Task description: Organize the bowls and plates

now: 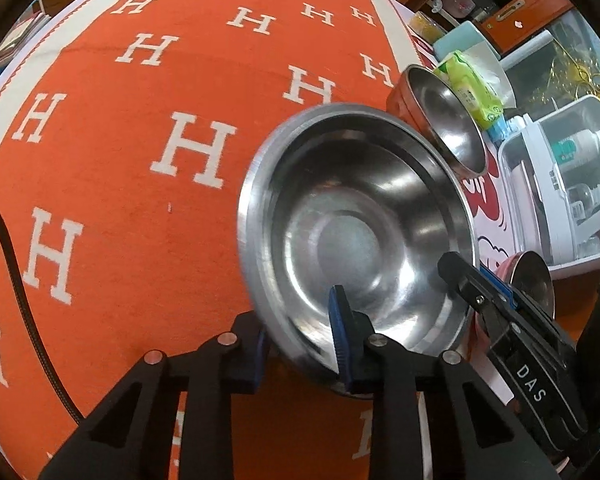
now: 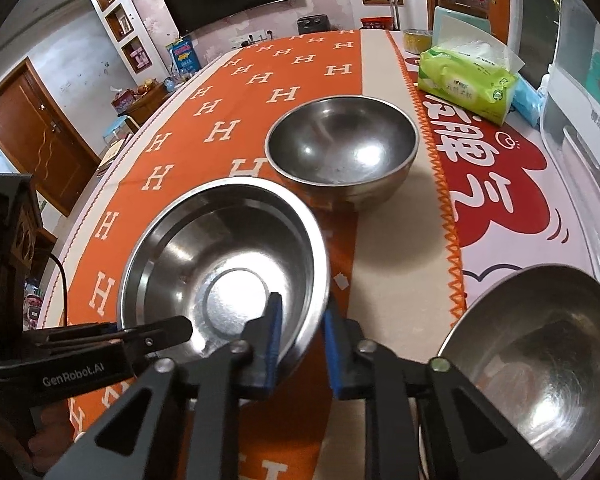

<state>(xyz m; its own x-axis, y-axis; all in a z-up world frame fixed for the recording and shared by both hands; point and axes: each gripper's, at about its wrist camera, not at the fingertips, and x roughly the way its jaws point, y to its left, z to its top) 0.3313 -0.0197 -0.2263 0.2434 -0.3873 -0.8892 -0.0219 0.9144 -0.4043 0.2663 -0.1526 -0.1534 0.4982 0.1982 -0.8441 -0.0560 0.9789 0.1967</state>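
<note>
Black claw arms with blue pads filled the bottom of both views. Both claws gripped the same wide steel bowl (image 2: 224, 272) by its rim, one pad inside the wall and one outside. The left claw (image 1: 300, 340) pinched the rim on the side nearest its camera, and the right claw (image 2: 300, 340) pinched the bowl's right-hand rim as its own camera saw it. The bowl sat toward the near edge of the counter (image 2: 396, 248), on an orange cloth (image 1: 120, 160) patterned with white letters, and looked tilted in the left view; whether it was lifted clear of the cloth could not be told.

A deeper steel bowl (image 2: 342, 152) stood farther back on the cloth, just apart from the held one. A third steel bowl (image 2: 540, 364) lay near the counter's near right corner. A green pack of tissues (image 2: 466, 84) rested toward the far right edge.

Thin polished steel of this kind is likely light, rigid and slippery, so a hold square across the rolled rim seems safest. A slanted pinch could let the bowl swing or slide out.
</note>
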